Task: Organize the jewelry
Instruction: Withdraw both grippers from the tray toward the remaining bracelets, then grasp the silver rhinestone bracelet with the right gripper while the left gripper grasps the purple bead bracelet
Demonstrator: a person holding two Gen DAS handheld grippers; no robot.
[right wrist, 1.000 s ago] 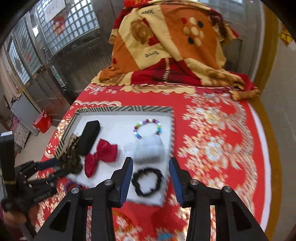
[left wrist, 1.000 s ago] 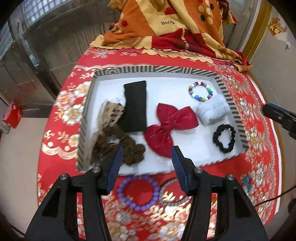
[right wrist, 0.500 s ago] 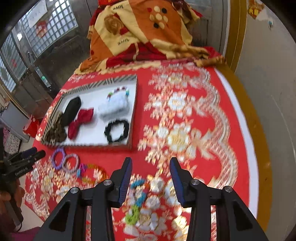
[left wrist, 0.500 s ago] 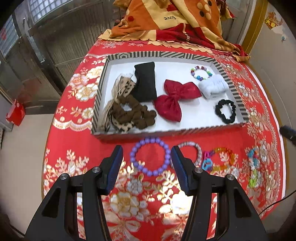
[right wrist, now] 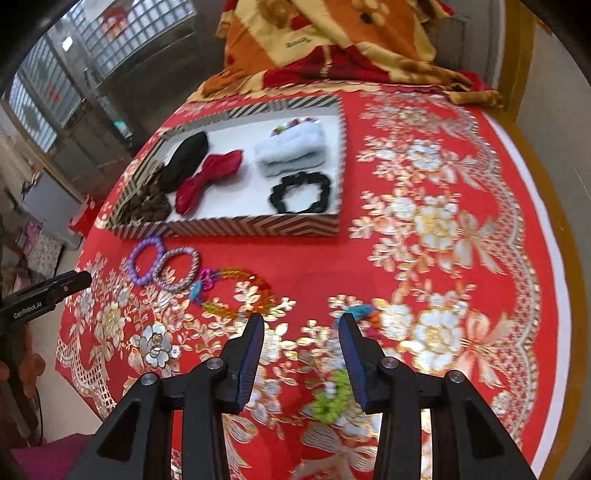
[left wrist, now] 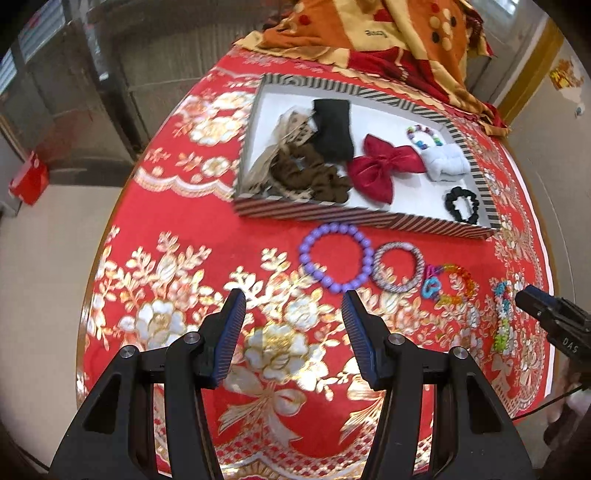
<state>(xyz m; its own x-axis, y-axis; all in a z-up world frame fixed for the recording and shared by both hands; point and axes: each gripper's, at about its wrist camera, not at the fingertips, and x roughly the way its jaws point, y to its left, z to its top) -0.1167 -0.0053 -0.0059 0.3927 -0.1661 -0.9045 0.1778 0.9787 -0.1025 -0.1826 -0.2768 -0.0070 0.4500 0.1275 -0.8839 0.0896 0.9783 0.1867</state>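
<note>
1. Our left wrist camera sits behind the left gripper [left wrist: 293, 308] and looks forward and down along its two fingers onto the red tablecloth [left wrist: 192, 236], from above the table's near left part.
2. From there the striped tray [left wrist: 354, 216] lies ahead, right of centre, with the purple bead bracelet [left wrist: 335, 257] just beyond the fingertips.
3. Our right wrist camera looks the same way along the right gripper [right wrist: 301, 325], from further right, so the striped tray [right wrist: 258, 226] falls to the left.
4. Both views share the tray, the purple bead bracelet [right wrist: 145, 260] and the blanket [left wrist: 388, 33] at the far end.
5. Each camera catches the other gripper at its frame edge.
</note>
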